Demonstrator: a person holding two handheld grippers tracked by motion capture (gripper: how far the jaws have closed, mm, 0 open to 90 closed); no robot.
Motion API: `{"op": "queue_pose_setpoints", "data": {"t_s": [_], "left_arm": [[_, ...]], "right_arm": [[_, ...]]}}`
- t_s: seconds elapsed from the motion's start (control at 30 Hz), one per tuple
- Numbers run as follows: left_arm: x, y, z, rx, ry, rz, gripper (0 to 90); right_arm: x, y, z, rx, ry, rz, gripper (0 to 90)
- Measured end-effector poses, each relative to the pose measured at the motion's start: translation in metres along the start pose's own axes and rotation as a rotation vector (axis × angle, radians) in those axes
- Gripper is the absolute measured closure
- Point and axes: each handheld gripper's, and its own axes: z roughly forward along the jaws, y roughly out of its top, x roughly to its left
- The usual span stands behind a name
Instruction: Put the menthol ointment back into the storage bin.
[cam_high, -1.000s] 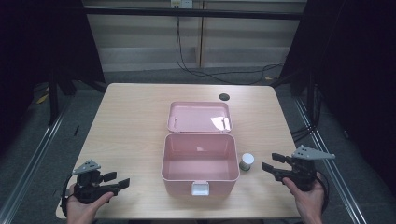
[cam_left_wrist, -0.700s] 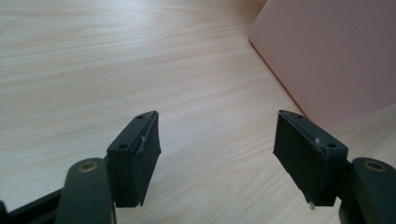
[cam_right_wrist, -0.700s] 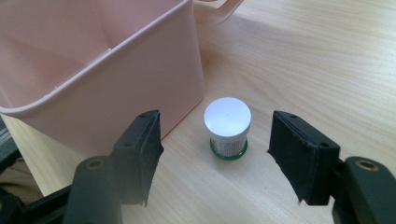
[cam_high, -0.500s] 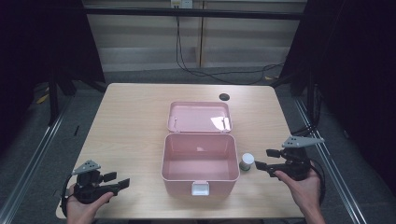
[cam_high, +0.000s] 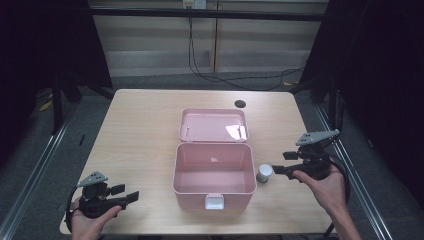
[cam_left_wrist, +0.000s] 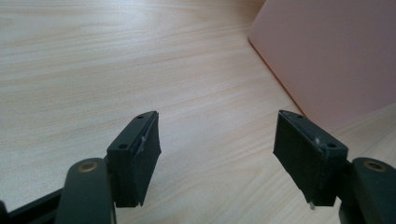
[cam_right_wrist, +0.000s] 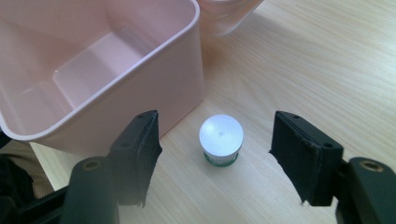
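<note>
Right gripper (cam_high: 282, 163) was held low over the table (cam_high: 140, 130), palm up, jaws spread wide and empty, aimed at the small white-capped jar (cam_high: 264, 173) standing just beside the open pink box (cam_high: 214, 189). Left gripper (cam_high: 125, 195) was rested near the front-left corner, wide open, empty, apparently pointed toward the box.

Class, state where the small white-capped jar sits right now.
In the high view the jar stands on the table just right of the open pink box, with the right tool open beside it.
</note>
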Motion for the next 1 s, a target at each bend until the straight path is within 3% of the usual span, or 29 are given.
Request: {"op": "queue_pose_setpoints", "data": {"t_s": [0.13,0.17,0.37,0.43,0.47,0.6,0.8,1.0], "left_arm": [[0.000,0.000,0.000,0.002,0.001,0.002,31.4],[0.000,0.000,-0.001,0.002,0.003,0.003,31.4],[0.000,0.000,0.000,0.003,0.001,0.001,31.4],[0.000,0.000,0.000,0.003,0.000,0.003,31.4],[0.000,0.000,0.000,0.003,0.001,0.001,31.5],[0.000,0.000,0.000,0.002,-0.002,-0.001,31.5],[0.000,0.000,0.000,0.007,0.000,0.005,31.5],[0.000,0.000,0.000,0.007,-0.002,0.005,31.5]], "right_arm": [[-0.001,0.007,0.001,0.034,-0.005,-0.017,33.7],[0.000,0.012,0.003,0.067,-0.009,-0.033,34.4],[-0.001,0.020,0.009,0.108,0.004,-0.041,35.2],[-0.002,0.023,0.012,0.135,0.002,-0.053,34.7],[-0.003,0.026,0.015,0.177,0.012,-0.042,34.5],[-0.004,0.029,0.018,0.208,-0.026,-0.038,34.2],[-0.007,0.031,0.025,0.290,0.005,-0.020,34.9],[-0.011,0.038,0.028,0.324,0.034,-0.047,33.9]]}}
